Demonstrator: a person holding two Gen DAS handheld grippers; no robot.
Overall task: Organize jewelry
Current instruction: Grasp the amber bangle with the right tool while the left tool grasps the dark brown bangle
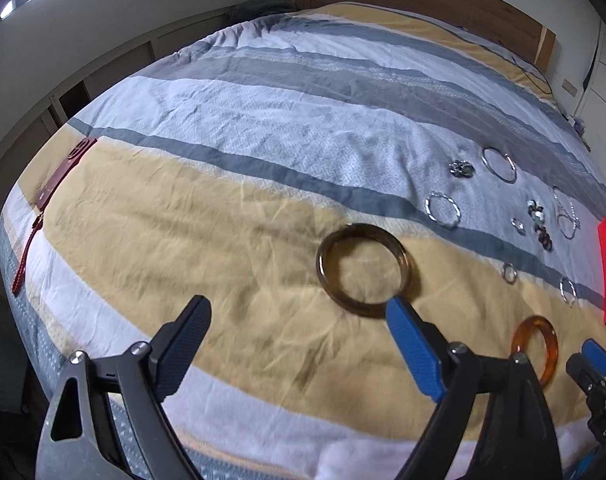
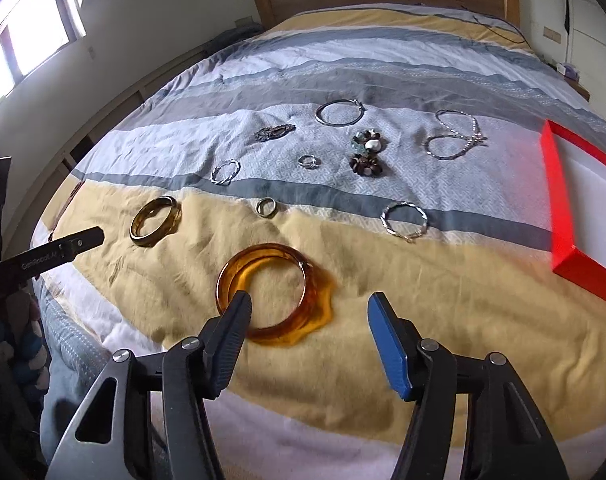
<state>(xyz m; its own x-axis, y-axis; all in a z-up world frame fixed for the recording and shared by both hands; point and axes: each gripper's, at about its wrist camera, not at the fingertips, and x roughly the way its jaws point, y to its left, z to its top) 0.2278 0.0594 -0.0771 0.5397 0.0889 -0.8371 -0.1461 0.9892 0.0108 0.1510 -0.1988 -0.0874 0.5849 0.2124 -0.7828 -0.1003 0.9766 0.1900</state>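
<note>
Right gripper [image 2: 309, 312] spread wide over amber bangle [image 2: 275, 294] — translucent, wavy-edged, left gripper [image 1: 299, 316] wide by brown bangle [image 1: 363, 270]

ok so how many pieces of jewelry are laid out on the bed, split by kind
Amber and brown bangles: 2 (orange wavy bangle, dark olive bangle)
Silver bracelets and hoops: 3 (plain hoop, two twisted)
Small rings: 2
Silver chain: 1
Beaded or clustered pieces: 2
Total: 10

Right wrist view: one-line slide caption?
Open right hand-held gripper poised over amber bangle on striped bedspread.
</note>
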